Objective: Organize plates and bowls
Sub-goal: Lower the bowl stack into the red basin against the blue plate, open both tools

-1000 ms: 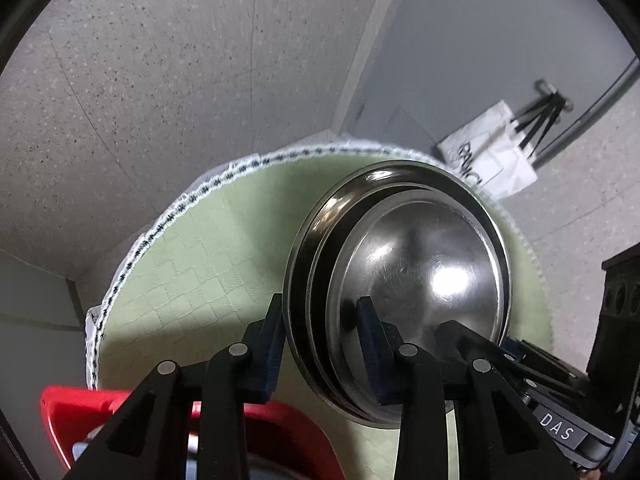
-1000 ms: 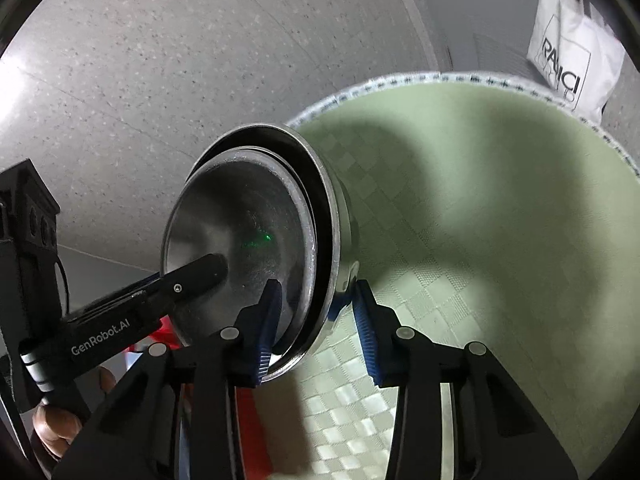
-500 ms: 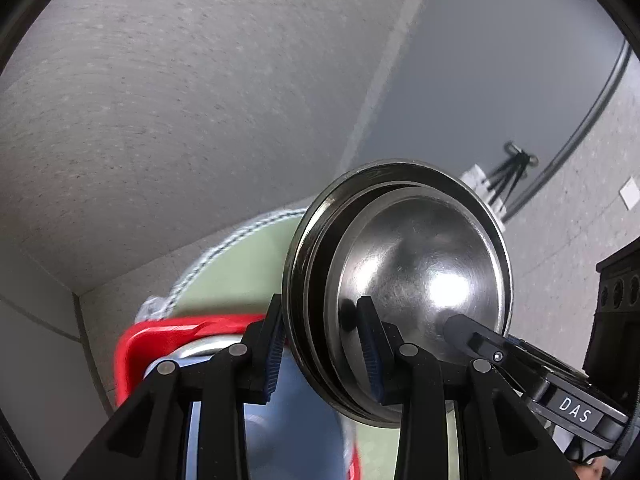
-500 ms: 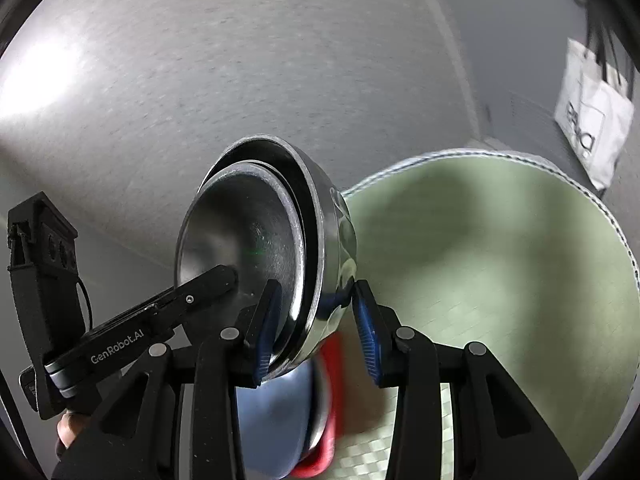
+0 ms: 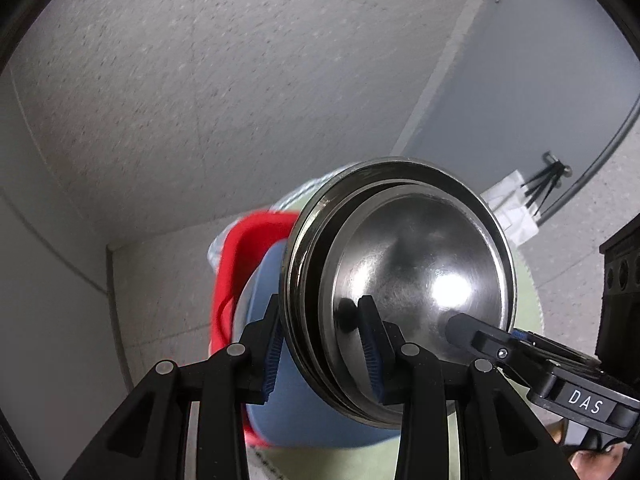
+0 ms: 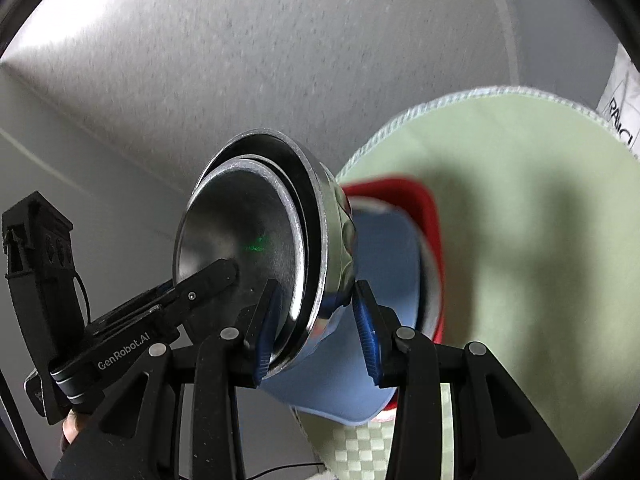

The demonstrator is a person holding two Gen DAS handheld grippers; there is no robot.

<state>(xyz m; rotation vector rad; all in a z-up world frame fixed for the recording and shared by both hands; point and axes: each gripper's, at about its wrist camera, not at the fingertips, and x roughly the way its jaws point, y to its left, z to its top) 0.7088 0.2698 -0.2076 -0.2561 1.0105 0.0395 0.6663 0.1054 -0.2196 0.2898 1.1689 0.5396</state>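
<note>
A stack of nested steel bowls (image 5: pixel 416 276) is held in the air by both grippers. My left gripper (image 5: pixel 322 348) is shut on the rim of the stack on one side. My right gripper (image 6: pixel 316 324) is shut on the rim on the other side, where the steel bowls (image 6: pixel 256 240) show their inside. Behind and below the stack lies a blue plate (image 5: pixel 280 400) on a red plate (image 5: pixel 240 248); both also show in the right wrist view, the blue plate (image 6: pixel 384 248) on the red plate (image 6: pixel 428 208).
A round green mat with a white stitched edge (image 6: pixel 540 220) covers the table under the plates. A white paper bag (image 5: pixel 512 208) hangs on the grey wall. Speckled floor lies around the table.
Both grippers have carried the steel bowls away from the bare mat to a spot over the red and blue plates, which have come further into view. Both grips stayed shut.
</note>
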